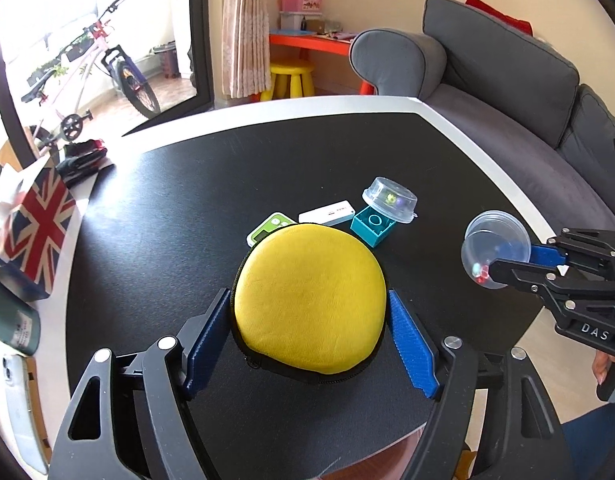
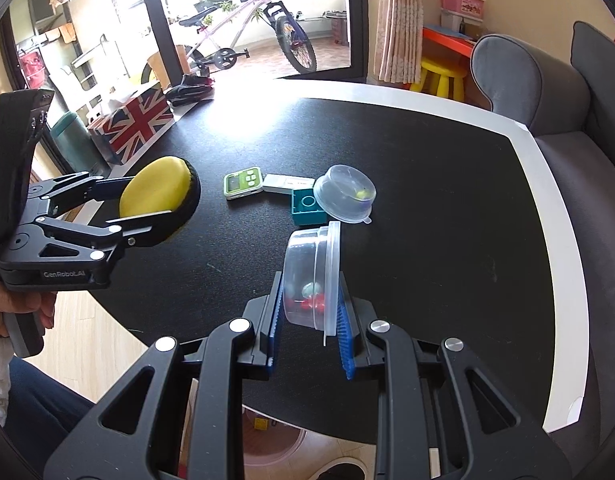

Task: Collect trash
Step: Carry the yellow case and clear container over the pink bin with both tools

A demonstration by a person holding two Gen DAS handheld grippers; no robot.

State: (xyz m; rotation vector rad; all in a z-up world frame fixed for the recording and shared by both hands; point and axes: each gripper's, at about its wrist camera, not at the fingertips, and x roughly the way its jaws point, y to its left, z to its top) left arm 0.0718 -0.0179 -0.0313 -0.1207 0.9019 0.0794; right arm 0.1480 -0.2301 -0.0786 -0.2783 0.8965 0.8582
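Note:
My left gripper [image 1: 309, 340] is shut on a round yellow zip case [image 1: 309, 296] and holds it above the black table [image 1: 187, 208]; the case also shows in the right wrist view [image 2: 157, 194]. My right gripper [image 2: 309, 316] is shut on a clear lidded plastic container [image 2: 311, 276] with small coloured beads inside, held on its side above the table's near edge; it shows in the left wrist view too [image 1: 493, 248]. On the table lie a green timer [image 2: 243, 182], a white stick-shaped device [image 2: 285, 184], a teal block [image 2: 305, 206] and a second clear container [image 2: 345, 194] leaning on the block.
A Union Jack box [image 2: 133, 122] and a dark green can [image 2: 71, 140] stand at the table's left edge, with black gloves [image 2: 189, 92] behind. A grey sofa [image 2: 547, 92] runs along the right. Below the table's near edge is a pink bin [image 2: 275, 448].

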